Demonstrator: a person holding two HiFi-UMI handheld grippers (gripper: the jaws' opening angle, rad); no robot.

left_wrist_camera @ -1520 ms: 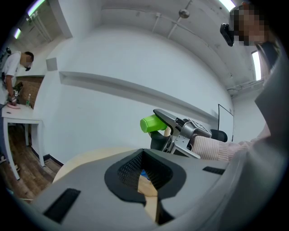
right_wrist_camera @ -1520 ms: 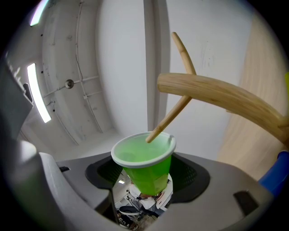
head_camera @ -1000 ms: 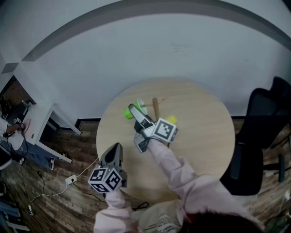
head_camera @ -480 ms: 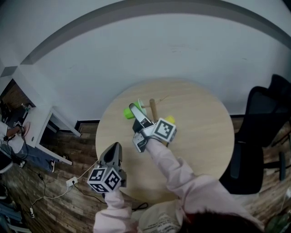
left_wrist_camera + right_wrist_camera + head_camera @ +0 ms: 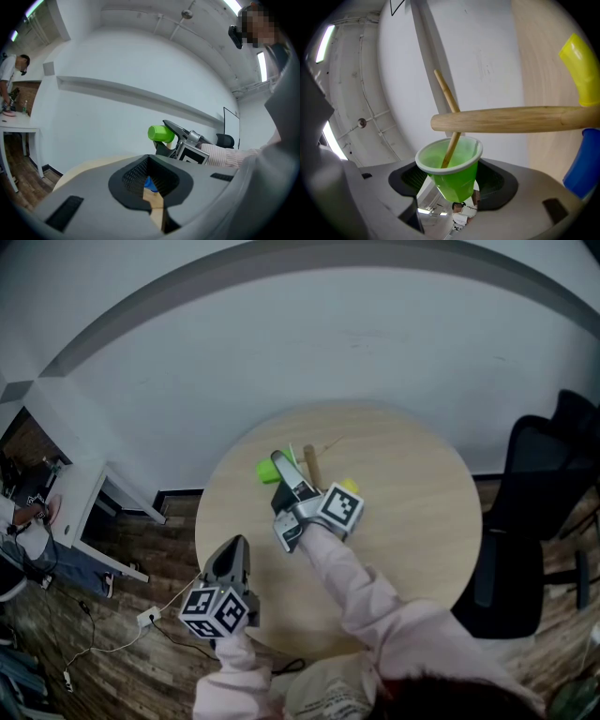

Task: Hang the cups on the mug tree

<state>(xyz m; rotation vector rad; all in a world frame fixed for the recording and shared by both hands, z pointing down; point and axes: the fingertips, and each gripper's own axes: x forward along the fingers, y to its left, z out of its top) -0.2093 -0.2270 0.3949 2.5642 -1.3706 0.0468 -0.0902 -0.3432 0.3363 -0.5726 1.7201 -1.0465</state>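
Now right gripper (image 5: pixel 453 199) holds green cup (image 5: pixel 451 176) — peg (image 5: pixel 446 96) inside.

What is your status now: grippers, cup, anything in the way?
Left gripper shut, empty. Right gripper shut on green cup. Thin peg of mug tree inside cup mouth. Yellow cup, blue cup off to side.

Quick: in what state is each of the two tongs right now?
Left tongs: closed, holding nothing.
Right tongs: closed on the green cup.
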